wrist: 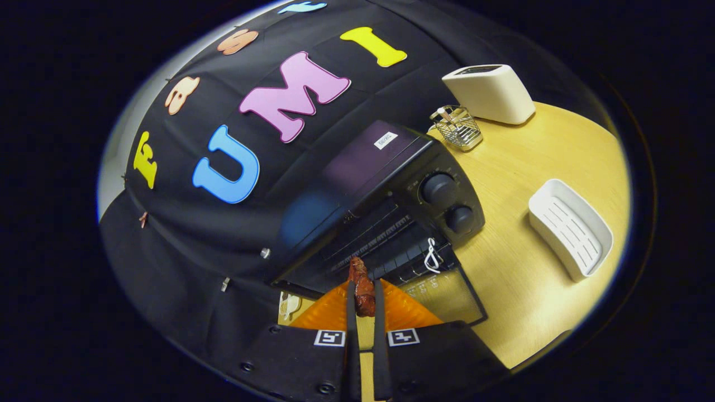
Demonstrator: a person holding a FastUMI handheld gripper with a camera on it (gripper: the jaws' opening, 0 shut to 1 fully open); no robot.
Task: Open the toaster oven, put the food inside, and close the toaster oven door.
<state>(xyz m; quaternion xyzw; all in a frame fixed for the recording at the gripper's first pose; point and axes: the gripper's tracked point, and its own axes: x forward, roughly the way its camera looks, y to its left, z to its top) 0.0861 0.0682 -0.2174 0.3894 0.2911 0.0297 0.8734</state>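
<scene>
Food (363, 286), pinched between the fingers of the hand-held gripper (364, 301) at the open toaster oven (391, 206) mouth, could snag the rack and drop onto the lowered door (447, 296).

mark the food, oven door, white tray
food (363, 287): gripper view, mid-piece, pinched between the gripper (364, 286) fingers.
oven door (447, 296): gripper view, glass of the lowered door.
white tray (570, 229): gripper view, slotted floor.
</scene>
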